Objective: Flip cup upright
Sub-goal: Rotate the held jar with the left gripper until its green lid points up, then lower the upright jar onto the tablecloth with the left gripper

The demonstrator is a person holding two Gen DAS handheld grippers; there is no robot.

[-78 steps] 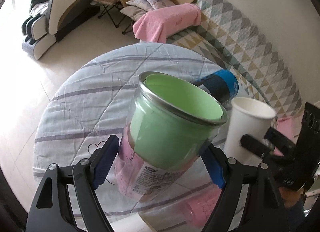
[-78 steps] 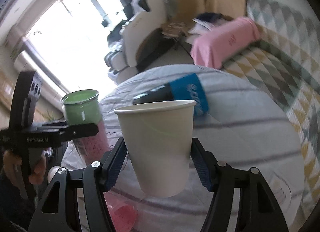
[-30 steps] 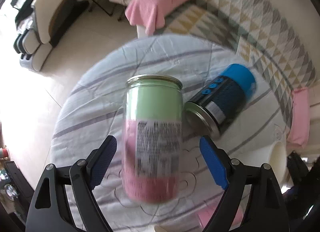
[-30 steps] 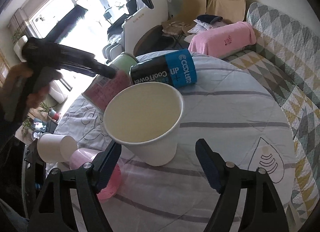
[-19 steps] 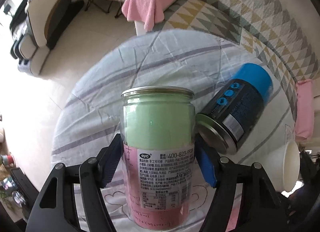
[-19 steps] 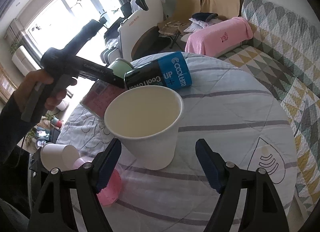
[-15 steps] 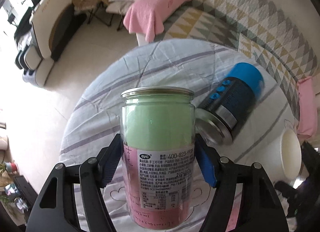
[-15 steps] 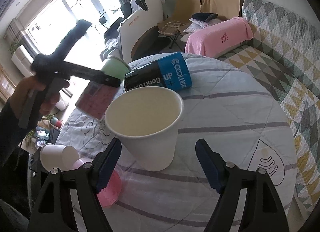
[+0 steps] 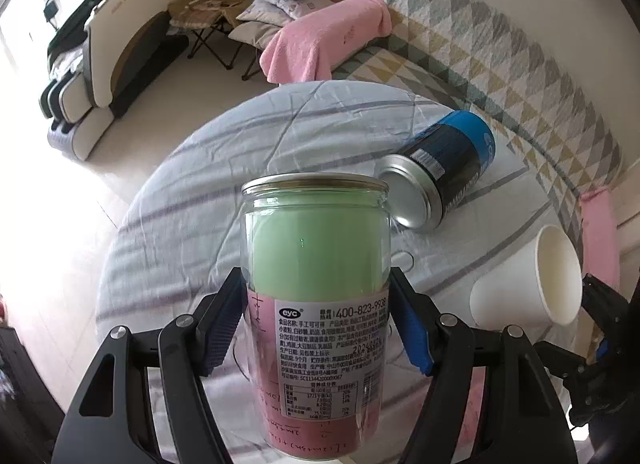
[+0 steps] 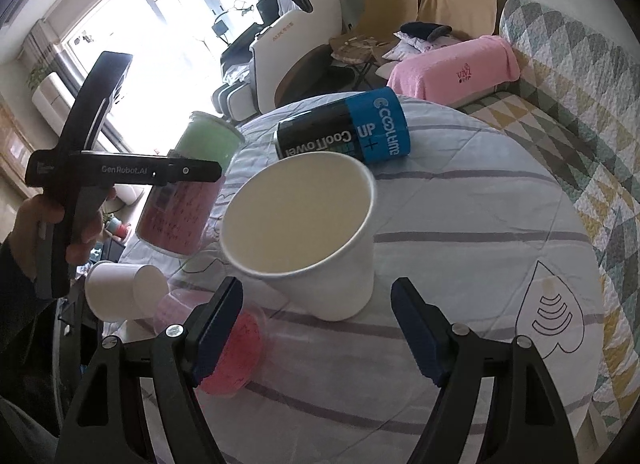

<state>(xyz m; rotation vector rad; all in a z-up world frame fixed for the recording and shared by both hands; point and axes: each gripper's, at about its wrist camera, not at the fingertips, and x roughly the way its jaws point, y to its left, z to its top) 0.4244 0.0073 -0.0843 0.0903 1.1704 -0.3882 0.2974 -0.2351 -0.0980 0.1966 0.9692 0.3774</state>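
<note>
White paper cup (image 10: 316, 240) stands upright, right tongs (image 10: 316, 332) spread clear. Left tongs (image 9: 316, 328) clamp green-pink jar (image 9: 316, 304) aloft; blue can (image 10: 344, 129), small cup (image 10: 120, 290) lie sideways.

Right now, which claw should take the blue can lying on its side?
Probably the right claw: it is open and holds nothing, and the blue can lies ahead, beyond the upright paper cup. The left claw grips the green jar.

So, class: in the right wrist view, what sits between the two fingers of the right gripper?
The white paper cup stands upright on the table ahead of the open right gripper, in the gap between its fingers, neither touching it. The right wrist view shows this.
</note>
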